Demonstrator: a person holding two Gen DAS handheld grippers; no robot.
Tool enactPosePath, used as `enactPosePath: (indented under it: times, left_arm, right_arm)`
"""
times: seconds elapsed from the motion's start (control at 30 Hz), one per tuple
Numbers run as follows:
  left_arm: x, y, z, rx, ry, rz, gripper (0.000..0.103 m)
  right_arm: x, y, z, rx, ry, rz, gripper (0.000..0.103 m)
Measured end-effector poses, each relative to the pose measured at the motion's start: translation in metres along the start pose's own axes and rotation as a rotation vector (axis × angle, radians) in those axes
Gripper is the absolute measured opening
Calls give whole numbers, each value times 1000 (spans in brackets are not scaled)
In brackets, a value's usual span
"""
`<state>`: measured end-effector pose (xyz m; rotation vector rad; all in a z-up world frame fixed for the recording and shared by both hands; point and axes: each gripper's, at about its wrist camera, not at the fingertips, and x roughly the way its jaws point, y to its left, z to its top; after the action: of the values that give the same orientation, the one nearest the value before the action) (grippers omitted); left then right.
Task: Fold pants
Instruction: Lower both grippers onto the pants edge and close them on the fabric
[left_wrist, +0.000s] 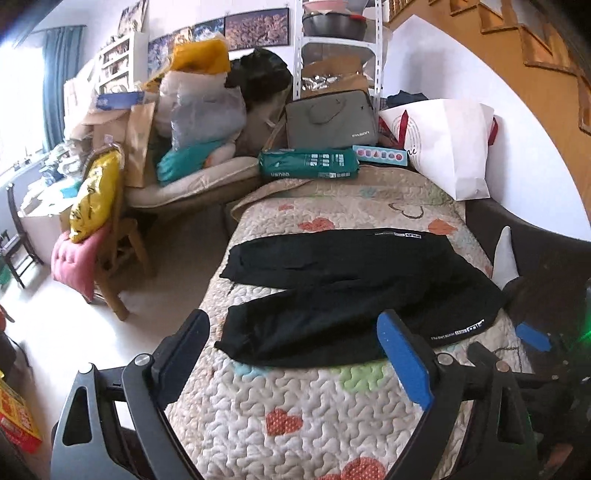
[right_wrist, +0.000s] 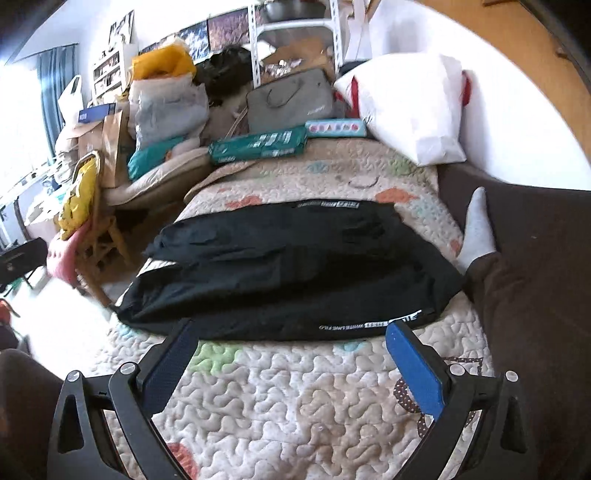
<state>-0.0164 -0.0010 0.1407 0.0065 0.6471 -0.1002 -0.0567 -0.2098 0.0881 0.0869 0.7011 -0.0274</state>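
Black pants (left_wrist: 343, 291) lie flat across the quilted bed (left_wrist: 295, 406), legs pointing left and waistband to the right, with white lettering near the waist. They also show in the right wrist view (right_wrist: 295, 266). My left gripper (left_wrist: 293, 328) is open and empty, hovering above the quilt just short of the near leg. My right gripper (right_wrist: 290, 332) is open and empty, just short of the pants' near edge; it also shows at the right edge of the left wrist view (left_wrist: 532, 336).
A person's leg in a white sock (right_wrist: 476, 229) rests right of the pants. A green package (left_wrist: 308, 162), a grey bag (left_wrist: 330, 120) and a white bag (left_wrist: 447, 144) stand at the bed's far end. A wooden chair with cushions (left_wrist: 96, 236) stands left.
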Motion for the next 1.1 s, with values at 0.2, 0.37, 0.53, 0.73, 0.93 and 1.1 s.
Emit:
enactPosePath:
  times: [0.2, 0.37, 0.53, 0.73, 0.93, 1.1]
  left_arm:
    - [73, 39, 20, -147, 81, -31, 92]
    - [144, 50, 43, -166, 62, -28, 92]
    - [207, 63, 57, -141, 48, -59, 92]
    - [245, 104, 62, -277, 155, -157, 92]
    - [248, 109, 56, -249, 146, -134, 92]
    - [286, 118, 47, -243, 238, -124, 92]
  right_arm:
    - [15, -16, 43, -70, 12, -29, 103]
    - [47, -34, 86, -37, 8, -121, 103]
    - [82, -66, 140, 48, 81, -200, 103]
    - [140, -110, 188, 86, 204, -181, 103]
    - [211, -117, 196, -80, 240, -118, 102]
    - [263, -115, 189, -144, 287, -39, 100]
